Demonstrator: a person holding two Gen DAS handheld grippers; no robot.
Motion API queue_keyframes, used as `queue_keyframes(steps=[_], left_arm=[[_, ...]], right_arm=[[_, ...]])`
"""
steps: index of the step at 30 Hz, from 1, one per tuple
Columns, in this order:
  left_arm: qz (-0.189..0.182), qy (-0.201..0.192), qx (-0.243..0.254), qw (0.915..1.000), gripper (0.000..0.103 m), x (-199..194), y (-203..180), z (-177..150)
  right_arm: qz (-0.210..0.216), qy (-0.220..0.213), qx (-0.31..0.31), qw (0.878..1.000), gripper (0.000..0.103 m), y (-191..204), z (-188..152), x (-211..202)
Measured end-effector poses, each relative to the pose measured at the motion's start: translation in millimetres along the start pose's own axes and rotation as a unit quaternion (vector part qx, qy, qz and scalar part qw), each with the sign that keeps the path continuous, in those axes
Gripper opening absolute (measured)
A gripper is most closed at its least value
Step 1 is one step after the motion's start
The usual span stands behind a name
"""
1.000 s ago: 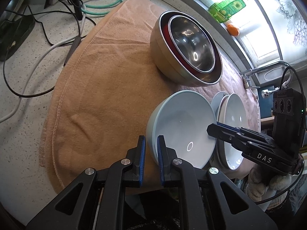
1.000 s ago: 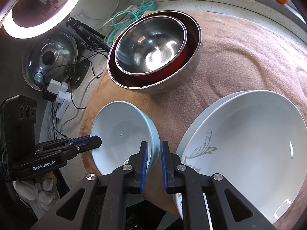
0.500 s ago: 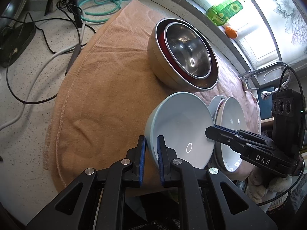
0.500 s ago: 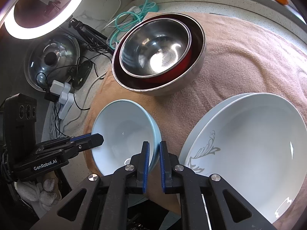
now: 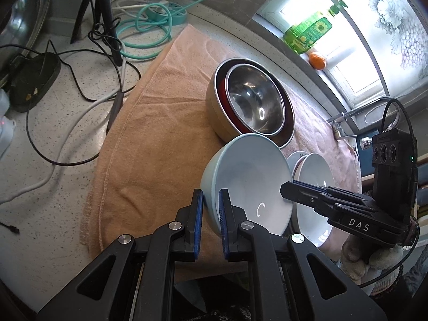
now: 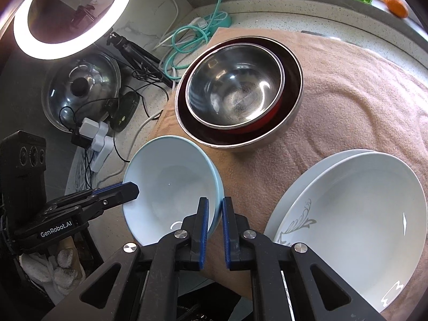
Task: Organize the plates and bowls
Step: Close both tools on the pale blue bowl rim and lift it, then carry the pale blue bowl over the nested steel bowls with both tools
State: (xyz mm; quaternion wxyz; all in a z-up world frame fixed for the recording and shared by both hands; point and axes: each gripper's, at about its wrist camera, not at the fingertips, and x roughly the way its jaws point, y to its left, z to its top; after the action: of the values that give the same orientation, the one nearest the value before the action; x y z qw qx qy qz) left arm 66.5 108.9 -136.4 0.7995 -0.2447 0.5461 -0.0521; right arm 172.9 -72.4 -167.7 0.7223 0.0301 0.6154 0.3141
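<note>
A pale blue bowl [image 5: 248, 182] [image 6: 171, 184] is held above the tan towel [image 5: 160, 139] by both grippers. My left gripper [image 5: 211, 208] is shut on its near rim. My right gripper [image 6: 214, 214] is shut on the opposite rim; it also shows in the left wrist view [image 5: 289, 187], and the left gripper shows in the right wrist view [image 6: 131, 188]. Nested steel bowls with a red one between them [image 5: 251, 107] [image 6: 238, 101] stand on the towel behind. Stacked white plates [image 6: 355, 219] [image 5: 315, 187] lie to the right.
Cables, a teal power strip [image 5: 163, 16] and a tripod [image 5: 104, 13] lie on the speckled counter left of the towel. A pot lid [image 6: 80, 85] and ring light [image 6: 72, 13] stand at the left. A green bottle [image 5: 307, 32] and an orange [image 5: 317, 60] sit on the windowsill.
Both grippers have lifted the blue bowl off the towel and carried it up and toward the steel bowls. The steel bowls and white plates have not moved.
</note>
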Motion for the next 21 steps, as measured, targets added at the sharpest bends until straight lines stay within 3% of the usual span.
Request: queue_keyframes(steps=[21], left_arm=[[0.006, -0.062, 0.035, 0.9974, 0.01, -23, -23, 48]], right_arm=[[0.01, -0.05, -0.009, 0.999, 0.009, 11, 45, -32]])
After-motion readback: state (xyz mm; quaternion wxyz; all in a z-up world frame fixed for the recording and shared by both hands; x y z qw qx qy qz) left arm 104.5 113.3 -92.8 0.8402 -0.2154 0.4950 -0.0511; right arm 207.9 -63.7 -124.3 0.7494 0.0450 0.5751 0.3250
